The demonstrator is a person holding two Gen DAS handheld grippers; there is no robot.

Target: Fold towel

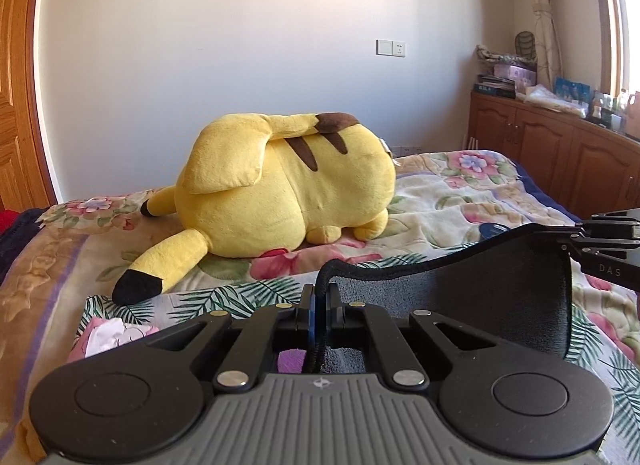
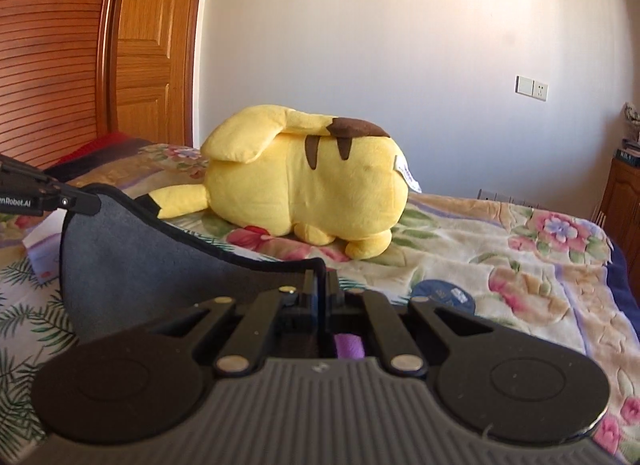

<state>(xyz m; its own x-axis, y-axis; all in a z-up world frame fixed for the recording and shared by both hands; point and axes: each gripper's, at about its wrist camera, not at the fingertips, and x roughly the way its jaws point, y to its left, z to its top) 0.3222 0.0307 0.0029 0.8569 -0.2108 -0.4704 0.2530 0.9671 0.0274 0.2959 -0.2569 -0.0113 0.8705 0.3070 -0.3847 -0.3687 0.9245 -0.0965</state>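
A dark grey towel (image 1: 480,289) with a black stitched edge hangs stretched between my two grippers above the bed. My left gripper (image 1: 319,293) is shut on one top corner. My right gripper (image 2: 320,281) is shut on the other top corner. In the left wrist view the right gripper (image 1: 576,239) shows at the far right, clamped on the towel's corner. In the right wrist view the towel (image 2: 132,261) sags to the left, where the left gripper (image 2: 94,201) pinches it. The towel's lower part is hidden behind the gripper bodies.
A big yellow plush toy (image 1: 288,185) lies on the floral bedspread (image 1: 460,193) just beyond the towel. A blue disc (image 2: 444,293) and a purple cloth (image 1: 291,361) lie on the bed below. Wooden cabinets (image 1: 560,145) stand at right, a wooden door (image 2: 148,49) at left.
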